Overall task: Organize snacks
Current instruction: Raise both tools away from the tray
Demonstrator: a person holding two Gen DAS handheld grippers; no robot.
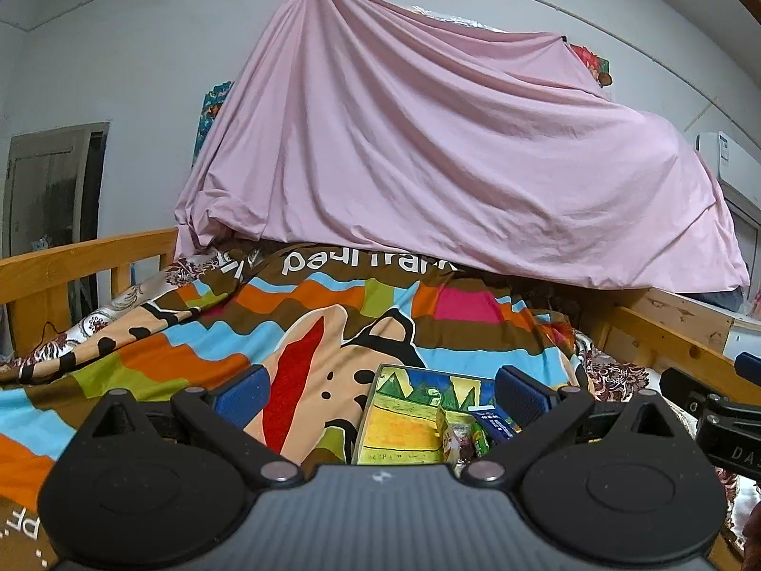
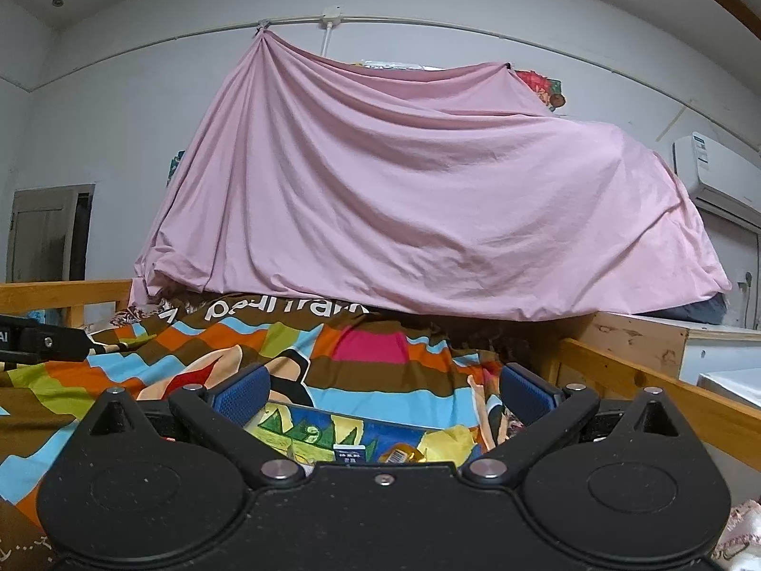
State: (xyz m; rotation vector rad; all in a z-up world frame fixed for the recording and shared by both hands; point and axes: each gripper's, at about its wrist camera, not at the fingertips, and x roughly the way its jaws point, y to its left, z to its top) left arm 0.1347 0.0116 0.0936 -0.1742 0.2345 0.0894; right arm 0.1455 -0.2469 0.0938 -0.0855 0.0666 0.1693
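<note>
A shallow tray with a colourful cartoon print lies on the striped blanket, low in the left wrist view. Small snack packets and a dark blue packet rest at its right side. My left gripper hovers over the tray, open, with nothing between its blue pads. The right wrist view shows the same tray with a dark blue packet and a gold-wrapped snack. My right gripper is open above it and holds nothing. Its body shows at the right edge of the left wrist view.
A pink sheet hangs over the far end of the bed. Wooden bed rails run along the left and right. An air conditioner sits on the right wall and a door stands at far left.
</note>
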